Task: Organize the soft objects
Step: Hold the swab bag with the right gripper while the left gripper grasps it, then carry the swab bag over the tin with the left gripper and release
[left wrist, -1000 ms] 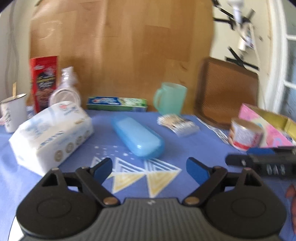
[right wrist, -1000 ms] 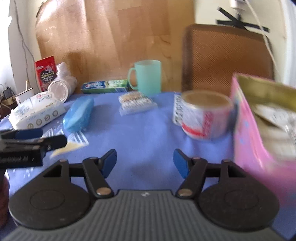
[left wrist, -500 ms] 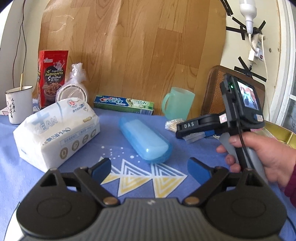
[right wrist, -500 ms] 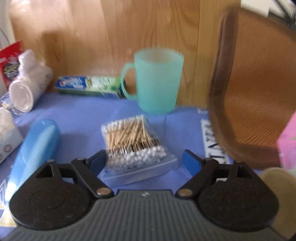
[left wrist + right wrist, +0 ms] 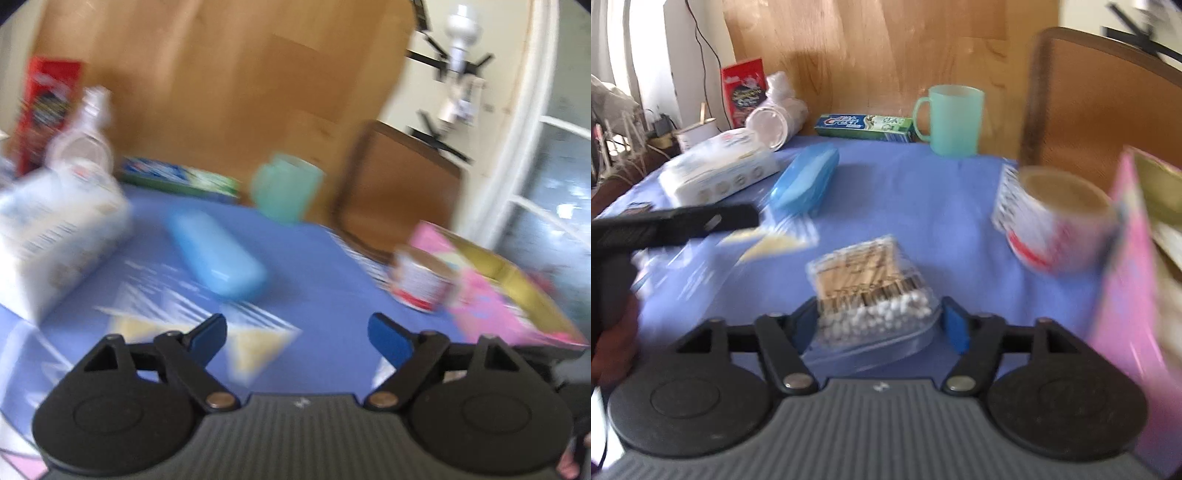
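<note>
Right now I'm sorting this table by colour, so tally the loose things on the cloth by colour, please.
Blue: 1, the blue case
Green: 2, the mug and the toothpaste box
White: 2, the tissue pack and the sleeve of cups
Red: 1, the snack box
Pink: 1, the pink box
Clear: 1, the cotton swab bag, between the closing right claw
Red and white: 1, the tape roll
Total: 9

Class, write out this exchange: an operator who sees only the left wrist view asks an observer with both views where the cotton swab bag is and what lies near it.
Operator: I can't find the cotton swab bag. Where is it?
Observer: The cotton swab bag is between the fingers of the right gripper, whose jaws are closing on it.
Operator: Is anything close beside it?
Observer: The pink box stands to its right, apart from the bag.
</note>
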A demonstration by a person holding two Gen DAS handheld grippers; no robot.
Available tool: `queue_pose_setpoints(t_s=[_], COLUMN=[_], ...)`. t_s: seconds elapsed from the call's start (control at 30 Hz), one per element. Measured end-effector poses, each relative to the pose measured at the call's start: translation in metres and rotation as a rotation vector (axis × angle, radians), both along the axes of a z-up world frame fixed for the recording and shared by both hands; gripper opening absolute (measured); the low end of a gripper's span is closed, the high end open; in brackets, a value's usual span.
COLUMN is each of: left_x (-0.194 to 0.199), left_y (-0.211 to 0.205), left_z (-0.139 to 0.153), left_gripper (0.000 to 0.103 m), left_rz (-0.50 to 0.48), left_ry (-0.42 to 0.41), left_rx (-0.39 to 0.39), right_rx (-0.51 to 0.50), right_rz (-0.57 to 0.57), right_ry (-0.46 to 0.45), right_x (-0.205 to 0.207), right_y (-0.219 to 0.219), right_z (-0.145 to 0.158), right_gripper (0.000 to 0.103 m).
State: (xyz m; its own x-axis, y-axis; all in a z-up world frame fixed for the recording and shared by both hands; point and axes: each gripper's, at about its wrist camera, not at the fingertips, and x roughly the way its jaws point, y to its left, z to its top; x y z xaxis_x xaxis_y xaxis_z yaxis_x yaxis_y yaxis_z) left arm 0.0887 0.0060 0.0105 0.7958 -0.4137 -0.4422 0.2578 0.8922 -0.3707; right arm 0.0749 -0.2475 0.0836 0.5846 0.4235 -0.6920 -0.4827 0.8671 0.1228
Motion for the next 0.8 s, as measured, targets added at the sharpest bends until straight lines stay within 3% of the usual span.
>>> queue_pose_setpoints(t_s=[0.07,0.17,0.23,0.33,0.4,0.5,0.67,0.73,0.8], left_x=[-0.003,0.000,0.004,0.000,0.001,-0.002,0.011,0.022,0.035], left_y=[-0.014,-0.044,-0.061,-0.079,-0.085,-0.105,-0.169,-0.202,-0.234], left_z=[0.001,-0.002,-0.007,-0.007,0.003,0.033,0.078,0.084,0.084], left_gripper=[0.083,0.074,0.052,0.050,0.048,0.048,0.052,0.053,0.061], left_rz=[-0.083,-0.165,-0.210,-0.219,-0.231,-0.277,-0.389,-0.427,-0.424], left_ry=[0.025,0.081,0.137,0.154,0.163,0.075,-0.062,-0.085,-0.103], left_rx=[-0.046,-0.016,0.014,0.054,0.034,0.046,0.065,0.086,0.123], right_rx=[0.000,-0.023,-0.035,-0.033,-0.049,-0.015,0.001,0.000,-0.027], right_rz=[-0.034,-0.043,-0.021,0.009,-0.011,-0.077,-0.225,-0.292,-0.364], right_ry=[-0.025,-0.066,-0.077,-0.079,-0.126,-0.188,-0.416,-0.456,-0.460], right_x=[-0.027,-0.046,-0.045,-0.044,-0.045,-0.050,-0.065,-0.065,-0.055], right_y=[-0.016,-0.020,-0.015,-0.009,-0.006,-0.020,-0.058,-0.078,-0.100], right_z=[0.001,-0.003,-0.007,-0.012,-0.013,-0.005,0.030,0.038,0.042], right_gripper=[0.083,0.086,0.085,0.069,0.058,0.054,0.055,0.057,0.057])
